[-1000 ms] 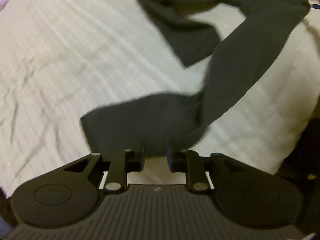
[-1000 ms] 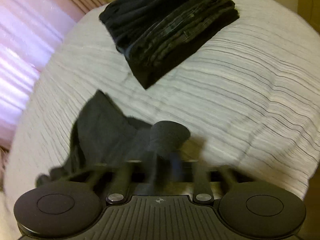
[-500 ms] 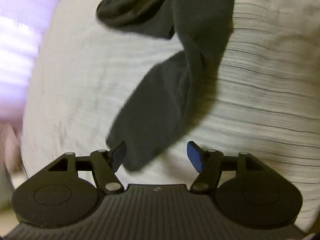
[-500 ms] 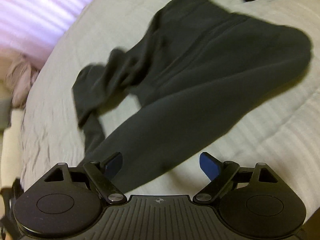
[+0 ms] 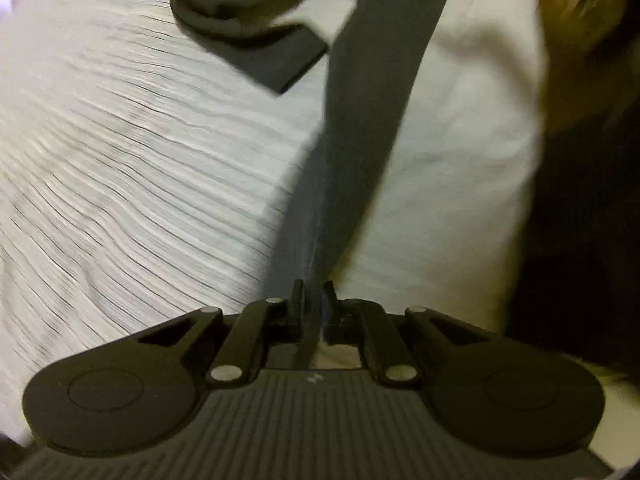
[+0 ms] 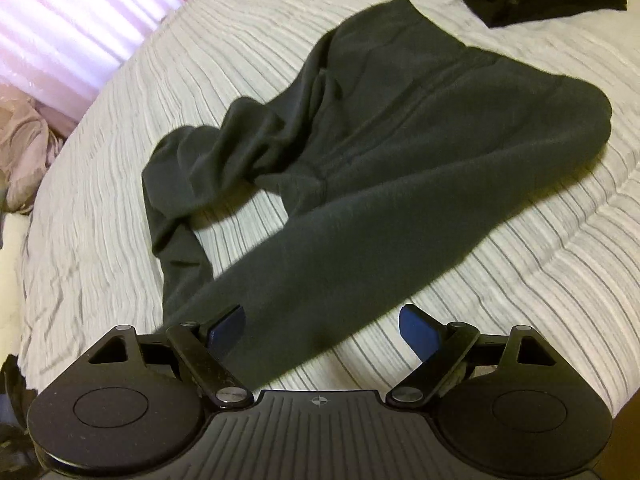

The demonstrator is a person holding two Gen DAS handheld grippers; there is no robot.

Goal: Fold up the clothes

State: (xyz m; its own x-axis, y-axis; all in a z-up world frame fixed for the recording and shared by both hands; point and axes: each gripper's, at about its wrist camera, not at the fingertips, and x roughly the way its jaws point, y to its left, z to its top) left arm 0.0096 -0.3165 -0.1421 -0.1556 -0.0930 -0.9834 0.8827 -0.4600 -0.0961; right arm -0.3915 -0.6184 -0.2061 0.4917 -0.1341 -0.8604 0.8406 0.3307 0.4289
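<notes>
On the striped bed [image 6: 520, 240] lie dark grey trousers [image 6: 380, 160], rumpled, legs splayed. One leg's end is pinched in the left gripper [image 5: 313, 300] — pulled taut, likely to straighten it; the right gripper [image 6: 322, 320] hovers wide over the other leg's hem.

A striped white bedspread [image 6: 520, 240] covers the bed; a pink curtain [image 6: 72, 28] hangs behind, with crumpled pink cloth [image 6: 24, 148] beside it.

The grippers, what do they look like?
The left gripper and right gripper are black plastic: ribbed body, two round discs, silver pivot pins, a small cross mark. The right gripper's finger pads are blue. No cables or sleeves show.
</notes>
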